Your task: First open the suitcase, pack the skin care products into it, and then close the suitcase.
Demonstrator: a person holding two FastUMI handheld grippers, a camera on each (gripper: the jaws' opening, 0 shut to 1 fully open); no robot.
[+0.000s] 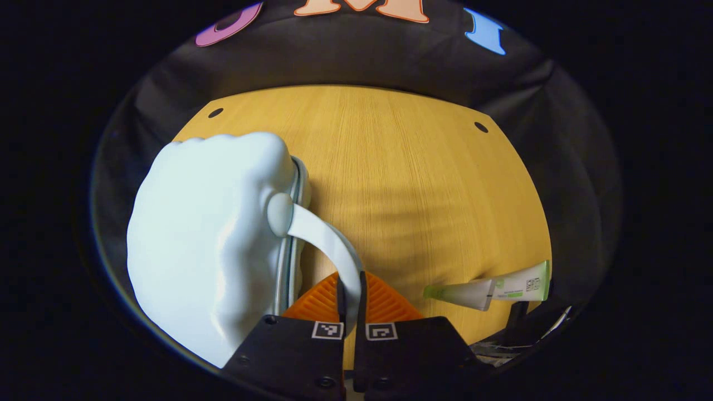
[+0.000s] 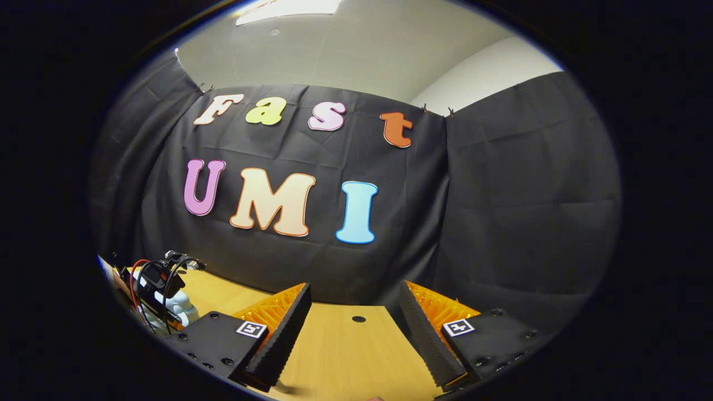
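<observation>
Left gripper (image 1: 351, 303) clamped on curved white handle (image 1: 326, 236) of pale-blue hard-shell suitcase (image 1: 206, 239), frame left; right gripper (image 2: 356, 334) jaws wide, empty.

Left gripper view looks down close; right gripper view perhaps level, sharing table (image 1: 401, 184).

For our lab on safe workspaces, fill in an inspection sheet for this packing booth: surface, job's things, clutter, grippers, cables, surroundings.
Surface: wooden table, two small holes near its far edge.
Job's things: pale blue suitcase, closed, on the table; skin care tube lying beside it, not packed.
Clutter: nothing seen.
Grippers: left gripper, jaws shut on the suitcase handle; right gripper, jaws open, holding nothing, above the table.
Cables: red and black wires on the left gripper, seen from the right gripper view.
Surroundings: black cloth wall, pale ceiling above.
</observation>
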